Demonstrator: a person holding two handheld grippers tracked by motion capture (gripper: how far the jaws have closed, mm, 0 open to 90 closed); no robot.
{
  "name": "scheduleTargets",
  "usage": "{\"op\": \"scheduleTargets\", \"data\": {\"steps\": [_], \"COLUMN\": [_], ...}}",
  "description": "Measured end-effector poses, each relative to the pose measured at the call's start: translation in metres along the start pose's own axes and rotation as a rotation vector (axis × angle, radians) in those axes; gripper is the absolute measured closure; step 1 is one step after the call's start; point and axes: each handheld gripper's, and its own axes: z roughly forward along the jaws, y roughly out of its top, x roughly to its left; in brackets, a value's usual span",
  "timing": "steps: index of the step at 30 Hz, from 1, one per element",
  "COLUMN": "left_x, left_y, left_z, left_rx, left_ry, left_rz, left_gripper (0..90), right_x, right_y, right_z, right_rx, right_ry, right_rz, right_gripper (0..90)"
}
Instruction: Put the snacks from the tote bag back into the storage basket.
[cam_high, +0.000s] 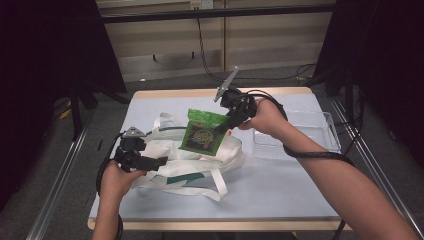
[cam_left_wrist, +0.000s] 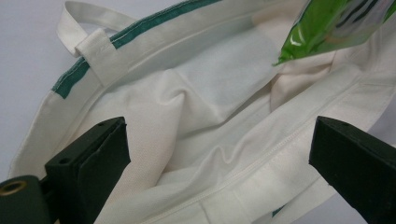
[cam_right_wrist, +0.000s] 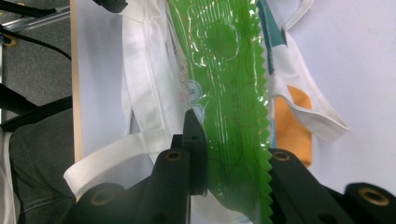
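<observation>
right gripper (cam_high: 223, 127) pinches a green snack packet (cam_high: 202, 132) by its upper right edge and holds it in the air above the white tote bag (cam_high: 200, 162), as the high view shows. its jaws are nearly together, clamped on the thin foil, and the right gripper view shows that foil, with its zigzag edge (cam_right_wrist: 266, 140), running up between the two black jaws. the packet hangs tilted, its lower end over the bag's middle, and i cannot tell whether that end touches the cloth.

left gripper (cam_high: 162, 161) lies low at the bag's left side, pointing right across the cloth. in the left gripper view its jaws stand wide apart, one at each side of the bag's opened mouth, with folded white fabric and a seamed hem (cam_left_wrist: 261, 158) lying between them; the pads press on nothing there. a green band (cam_left_wrist: 140, 30) runs along the bag's far rim, and a corner of the green packet (cam_left_wrist: 327, 28) hangs over the mouth at upper right.

the bag lies flat on the pale blue table top (cam_high: 280, 185), its handles splayed toward the near edge. a clear plastic tray (cam_high: 320, 131) sits at the table's right, beyond the right hand (cam_high: 265, 117). the right gripper view also shows an orange patch (cam_right_wrist: 292, 126) beside the bag's strap.
</observation>
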Motion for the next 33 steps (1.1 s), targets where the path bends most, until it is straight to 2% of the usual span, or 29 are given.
{"op": "scheduleTargets", "data": {"steps": [4, 8, 9, 11, 18, 23, 25, 26, 33], "left_x": [-0.001, -0.002, -0.003, -0.002, -0.004, -0.005, -0.006, -0.006, -0.007], "left_y": [0.001, 0.001, 0.001, 0.001, 0.002, 0.001, 0.002, 0.002, 0.002], "left_z": [0.0, 0.002, 0.003, 0.004, 0.006, 0.01, 0.009, 0.01, 0.009], "left_rx": [0.01, 0.008, 0.009, 0.016, 0.028, 0.014, 0.026, 0.019, 0.022], "left_ry": [-0.006, -0.004, -0.002, -0.009, -0.016, -0.024, -0.018, -0.02, -0.021], "left_rz": [0.018, 0.013, 0.012, 0.019, 0.033, 0.02, 0.033, 0.027, 0.029], "left_gripper": [4.9, 5.0, 4.9, 4.9, 4.9, 4.8, 4.8, 4.8, 4.8], "right_x": [-0.001, -0.003, -0.005, -0.005, -0.008, -0.011, -0.013, -0.014, -0.018], "right_y": [-0.001, -0.004, -0.004, -0.006, -0.01, -0.015, -0.017, -0.018, -0.021], "right_z": [-0.011, -0.022, -0.024, -0.028, -0.038, -0.048, -0.053, -0.055, -0.068], "right_rx": [-0.001, 0.008, 0.005, 0.009, 0.024, 0.015, 0.013, 0.008, 0.031], "right_ry": [-0.011, -0.028, -0.03, -0.028, -0.04, -0.047, -0.043, -0.049, -0.06], "right_rz": [0.003, 0.005, -0.008, 0.01, 0.013, 0.019, 0.025, 0.028, 0.043], "right_gripper": [78.1, 78.1, 78.1, 78.1, 78.1, 78.1, 78.1, 78.1, 78.1]}}
